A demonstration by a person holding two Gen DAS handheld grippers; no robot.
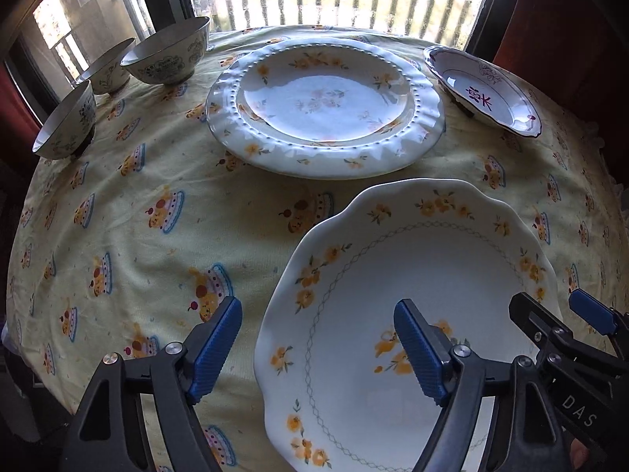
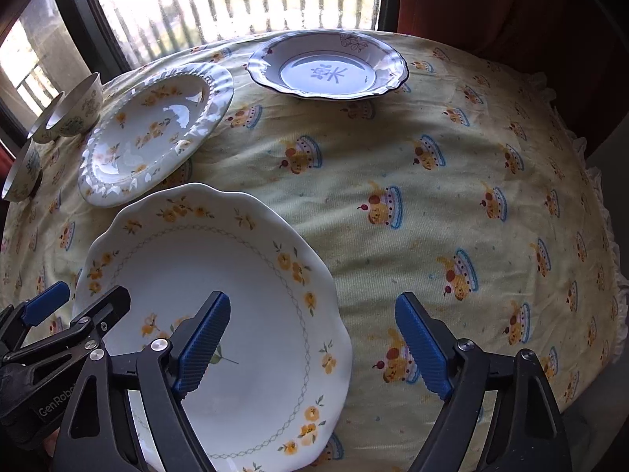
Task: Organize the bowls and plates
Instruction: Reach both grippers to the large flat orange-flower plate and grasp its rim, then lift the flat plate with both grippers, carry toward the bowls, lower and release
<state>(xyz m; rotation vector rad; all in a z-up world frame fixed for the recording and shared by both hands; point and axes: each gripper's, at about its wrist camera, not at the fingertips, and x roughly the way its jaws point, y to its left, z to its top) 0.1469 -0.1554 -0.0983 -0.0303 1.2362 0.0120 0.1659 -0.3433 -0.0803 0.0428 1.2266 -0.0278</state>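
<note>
Both tools wide open, empty: L tool [image 1: 318, 348] straddles scalloped plate [image 1: 393, 259] left rim, R tool [image 2: 314, 348] right rim.

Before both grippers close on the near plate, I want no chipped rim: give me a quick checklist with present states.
1. Left gripper straddles the scalloped plate rim: ok.
2. Right gripper straddles the opposite rim: ok.
3. Pads pressing the rim: not ok, both jaws stand apart.
4. Plate top bare: ok.
5. Beaded-rim plate clear of it: ok.
6. Plate flat on the tablecloth: cannot tell.
</note>
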